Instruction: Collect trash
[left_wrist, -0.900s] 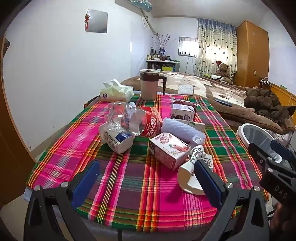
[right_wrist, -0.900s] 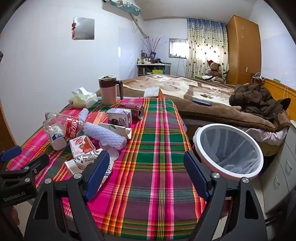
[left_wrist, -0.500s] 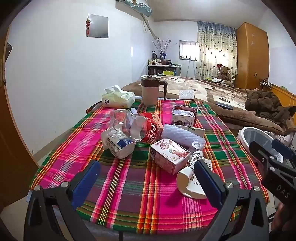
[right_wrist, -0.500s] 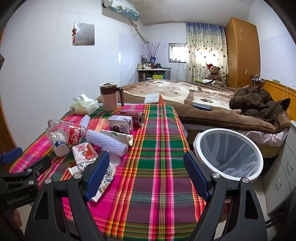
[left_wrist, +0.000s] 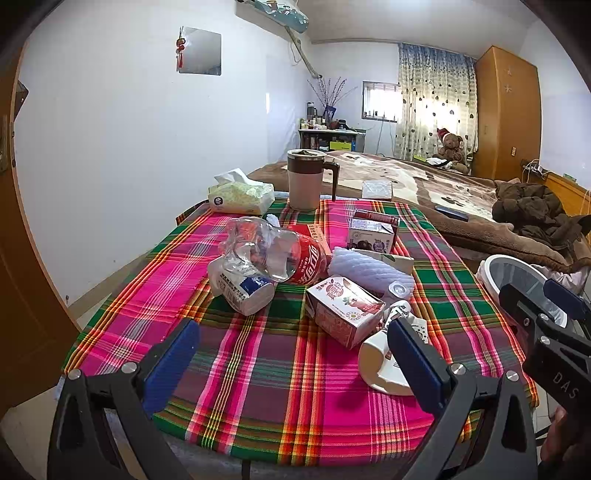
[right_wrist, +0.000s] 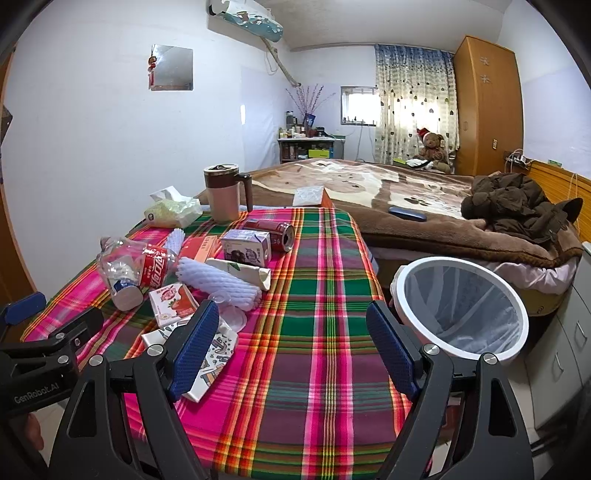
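While tilted downward, left gripper and right gripper, fingers spread, empty.

A crushed bottle, cartons and a paper cup lie clustered on the surface, a mug and tissue pack behind them; the bin stands off its right edge, beside the bed.

"DAS" in white on black right gripper body; "GenRobot.AI" on black left gripper body. Crushed bottle red label: white script, not legible.
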